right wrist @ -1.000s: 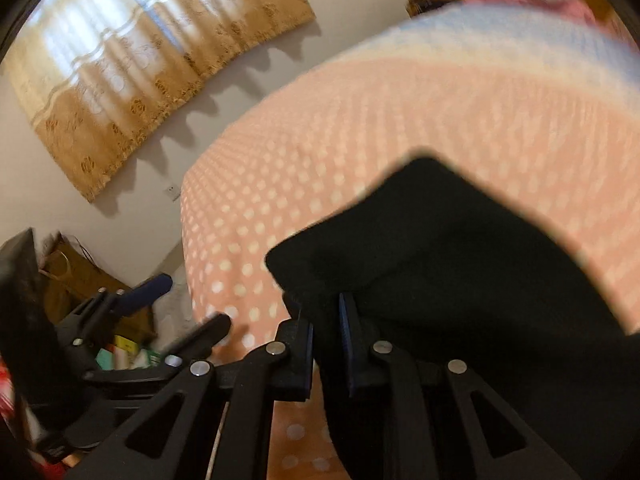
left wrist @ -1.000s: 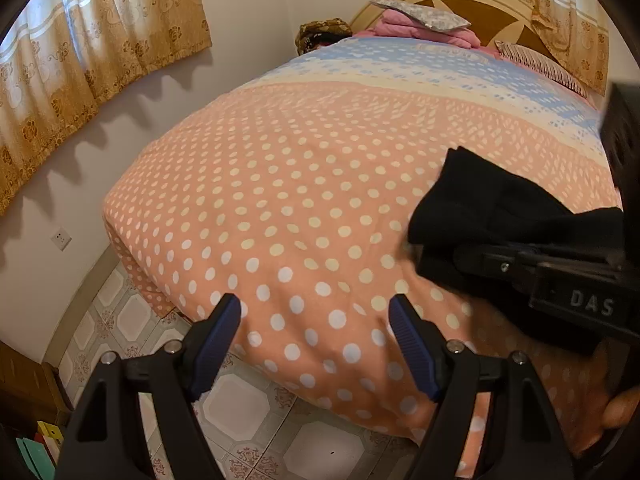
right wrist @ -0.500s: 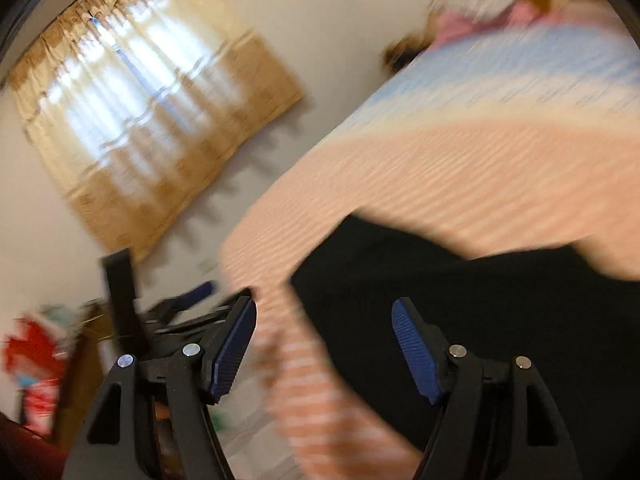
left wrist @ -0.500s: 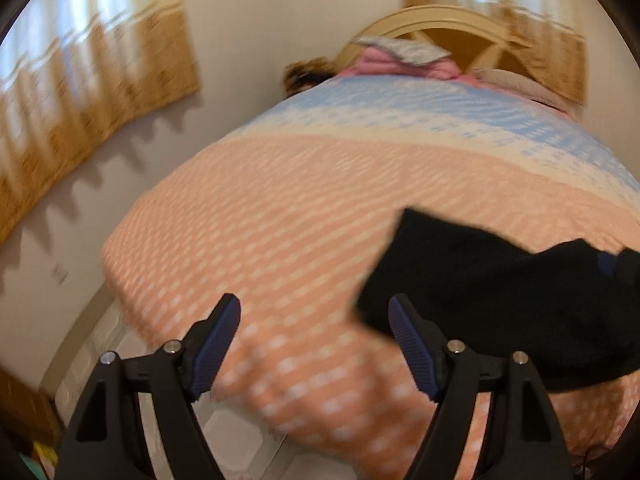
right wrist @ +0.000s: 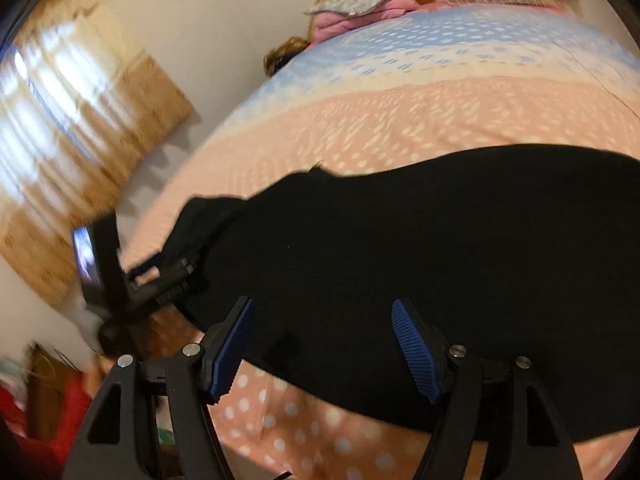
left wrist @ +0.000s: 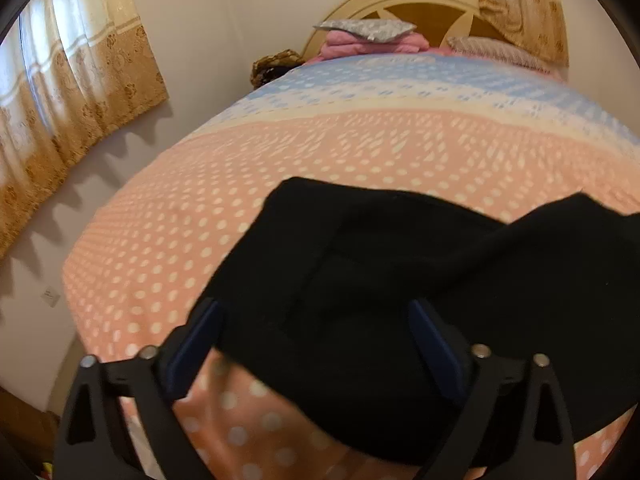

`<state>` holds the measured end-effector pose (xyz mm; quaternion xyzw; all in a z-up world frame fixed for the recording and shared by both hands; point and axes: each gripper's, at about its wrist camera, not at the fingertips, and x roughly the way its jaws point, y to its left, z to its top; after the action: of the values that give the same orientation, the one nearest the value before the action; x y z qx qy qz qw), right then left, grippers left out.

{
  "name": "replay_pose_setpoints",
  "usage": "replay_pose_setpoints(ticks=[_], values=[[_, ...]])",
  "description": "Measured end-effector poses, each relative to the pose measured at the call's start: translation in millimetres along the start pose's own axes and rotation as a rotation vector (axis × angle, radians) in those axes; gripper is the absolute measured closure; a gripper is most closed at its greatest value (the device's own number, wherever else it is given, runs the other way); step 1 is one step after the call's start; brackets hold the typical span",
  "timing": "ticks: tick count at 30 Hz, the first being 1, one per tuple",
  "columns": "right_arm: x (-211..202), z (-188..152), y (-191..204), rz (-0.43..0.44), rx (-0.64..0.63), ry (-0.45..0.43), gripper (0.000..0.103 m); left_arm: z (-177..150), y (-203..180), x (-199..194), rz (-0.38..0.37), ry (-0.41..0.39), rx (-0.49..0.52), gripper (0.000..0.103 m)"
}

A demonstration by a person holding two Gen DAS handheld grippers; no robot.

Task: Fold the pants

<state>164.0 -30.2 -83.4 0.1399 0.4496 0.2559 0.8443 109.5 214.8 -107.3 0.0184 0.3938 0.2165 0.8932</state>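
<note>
The black fabric pants [left wrist: 400,288] lie bunched across the lower half of both frames on the peach polka-dot bedspread [left wrist: 280,168]. My left gripper [left wrist: 316,344] is spread wide with cloth draped between its blue pads, nothing pinched; my right gripper [right wrist: 324,344] gapes equally, empty. Closing here risks grabbing several layers, or bedspread too, since the dark folds hide the edges.

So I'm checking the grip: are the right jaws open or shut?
Open: the right gripper has its blue pads wide apart over the pants.
</note>
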Motion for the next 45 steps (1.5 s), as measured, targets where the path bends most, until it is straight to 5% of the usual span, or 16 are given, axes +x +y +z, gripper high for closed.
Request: replay_pose_setpoints(ticks=[5, 8, 14, 19, 22, 25, 29, 31, 36, 41, 45], values=[[-85.9, 36.4, -34.2, -0.134, 0.02, -0.265, 0.031, 10.5, 2.7, -16.4, -0.04, 0.028, -0.041, 0.005], [-121.8, 70.0, -78.7, -0.4, 0.08, -0.33, 0.031, 19.6, -19.6, -34.7, -0.11, -0.014, -0.027, 0.005], [-136.1, 131.1, -195.0, -0.692, 0.28, -0.219, 0.031, 19.4, -91.2, -54.7, -0.331, 0.0, 0.051, 0.005], [-131.2, 131.8, -278.1, -0.821, 0.399, -0.112, 0.031, 11.5, -146.8, -71.3, -0.44, -0.01, 0.147, 0.005], [-111.7, 124.5, -296.3, -0.827, 0.397, -0.015, 0.031, 5.8, -165.6, -65.1, -0.462, 0.048, 0.198, 0.005], [-111.4, 122.3, -293.9, -0.832, 0.355, -0.009, 0.032, 6.2, -162.3, -64.0, -0.477, 0.04, 0.171, 0.005], [-130.1, 111.6, -298.8, -0.833, 0.409, -0.038, 0.087, 9.2, -156.4, -58.6, -0.511, 0.081, 0.134, 0.003], [-149.7, 103.1, -304.0, -0.775, 0.465, -0.086, 0.097, 7.2, -157.3, -61.2, -0.509, 0.075, 0.148, 0.003], [-217.4, 59.4, -274.4, -0.612, 0.506, -0.323, 0.097, 4.8, -156.4, -61.9, -0.526, 0.085, 0.16, 0.003], [-282.5, -20.8, -245.7, -0.538, 0.6, -0.521, 0.097, 6.8, -158.7, -60.9, -0.529, 0.089, 0.175, 0.003], [-292.2, -76.1, -263.1, -0.571, 0.704, -0.524, 0.097, 8.5, -161.0, -59.7, -0.527, 0.091, 0.188, 0.003]])
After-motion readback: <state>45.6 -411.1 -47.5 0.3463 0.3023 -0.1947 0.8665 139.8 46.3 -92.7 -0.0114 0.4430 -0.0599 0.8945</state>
